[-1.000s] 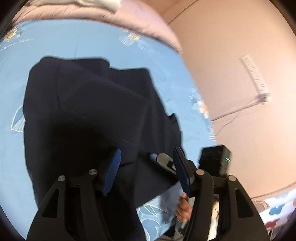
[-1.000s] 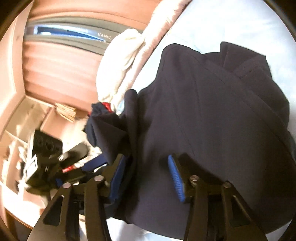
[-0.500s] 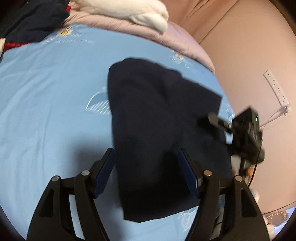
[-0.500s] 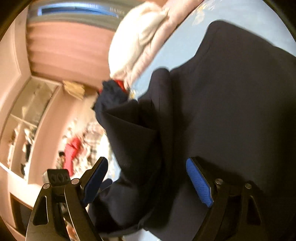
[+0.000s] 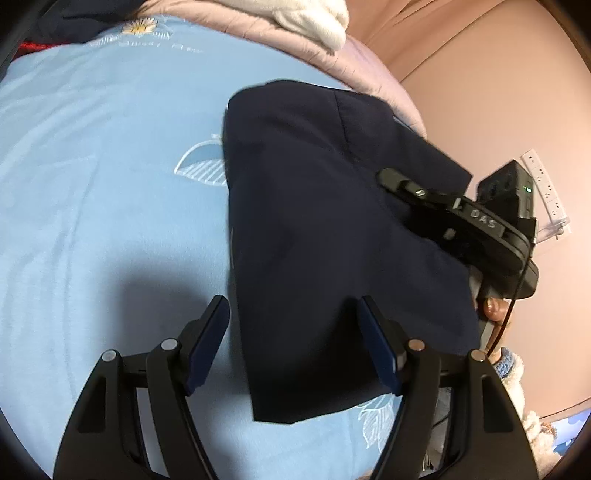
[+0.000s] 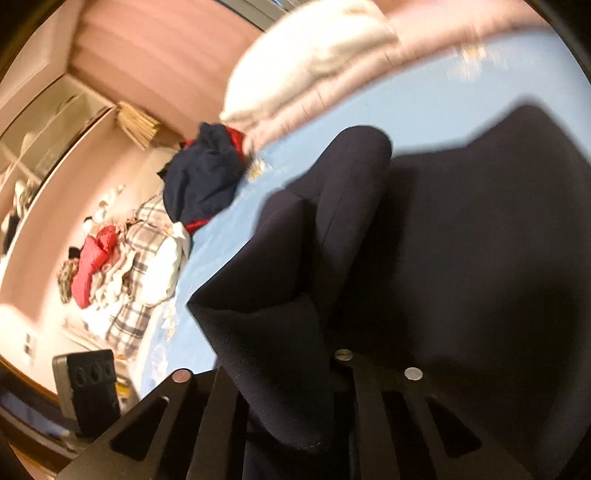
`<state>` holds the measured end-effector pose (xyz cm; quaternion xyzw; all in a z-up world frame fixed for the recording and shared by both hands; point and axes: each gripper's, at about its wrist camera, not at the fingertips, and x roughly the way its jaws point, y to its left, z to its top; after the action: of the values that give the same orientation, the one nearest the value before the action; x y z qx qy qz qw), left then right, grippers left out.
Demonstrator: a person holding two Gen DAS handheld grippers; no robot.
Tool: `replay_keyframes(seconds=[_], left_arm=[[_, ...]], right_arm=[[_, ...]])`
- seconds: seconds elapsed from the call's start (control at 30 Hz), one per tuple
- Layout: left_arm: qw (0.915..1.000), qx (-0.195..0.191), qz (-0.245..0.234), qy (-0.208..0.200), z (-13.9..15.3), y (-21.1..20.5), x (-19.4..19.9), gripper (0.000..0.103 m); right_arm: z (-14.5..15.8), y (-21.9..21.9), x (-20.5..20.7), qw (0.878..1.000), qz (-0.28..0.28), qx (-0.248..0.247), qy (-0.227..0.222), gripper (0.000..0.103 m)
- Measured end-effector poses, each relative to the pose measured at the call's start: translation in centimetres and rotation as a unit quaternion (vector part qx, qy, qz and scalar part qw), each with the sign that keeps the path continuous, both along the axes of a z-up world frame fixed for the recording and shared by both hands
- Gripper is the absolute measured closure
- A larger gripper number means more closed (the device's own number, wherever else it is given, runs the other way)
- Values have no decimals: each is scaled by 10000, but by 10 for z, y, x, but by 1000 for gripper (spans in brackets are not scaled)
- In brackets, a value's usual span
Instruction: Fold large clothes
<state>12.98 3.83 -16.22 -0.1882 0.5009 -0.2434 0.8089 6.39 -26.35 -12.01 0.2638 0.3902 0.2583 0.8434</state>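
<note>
A dark navy garment (image 5: 325, 229) lies folded into a long strip on the light blue bed sheet (image 5: 92, 177). My left gripper (image 5: 295, 343) is open and empty, hovering above the garment's near end. My right gripper (image 5: 454, 218) rests on the garment's right side in the left wrist view. In the right wrist view my right gripper (image 6: 280, 373) is shut on a raised fold of the navy garment (image 6: 461, 258), and cloth hides its pads.
A pink quilt (image 5: 332, 62) with a white pillow (image 5: 306, 18) lies at the head of the bed. A navy and red clothes heap (image 6: 203, 173) sits at the bed's far corner. Plaid and red laundry (image 6: 122, 258) lies beyond. The pink wall (image 5: 517, 110) stands close on the right.
My left gripper has drawn back and opened above the garment. My right gripper has closed on a fold at the garment's edge and the cloth there has risen.
</note>
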Motion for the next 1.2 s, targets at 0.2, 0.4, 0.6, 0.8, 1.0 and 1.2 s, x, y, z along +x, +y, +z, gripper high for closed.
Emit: replay_keyframes(seconds=[0.2, 0.4, 0.6, 0.8, 1.0, 1.2], left_arm=[[9998, -31, -71, -166, 17, -8, -11, 26], [9987, 116, -468, -186, 18, -51, -3, 26], [9937, 501, -958, -305, 17, -110, 8, 26], [9836, 1226, -1225, -508, 7, -151, 14, 24], [9797, 1452, -1279, -521, 0, -156, 21, 19], [9806, 1427, -1240, -518, -3, -152, 24, 19]], right_arm=[[61, -39, -17, 9968, -295, -239, -697, 96], [86, -107, -24, 9916, -673, -816, -738, 96], [36, -153, -1, 9898, -1063, -951, -59, 96], [-25, -169, 18, 9891, -1139, -681, 635, 87], [12, -158, 2, 9693, -1865, -1583, 236, 68], [74, -132, -62, 9525, -1782, -2312, -867, 68]])
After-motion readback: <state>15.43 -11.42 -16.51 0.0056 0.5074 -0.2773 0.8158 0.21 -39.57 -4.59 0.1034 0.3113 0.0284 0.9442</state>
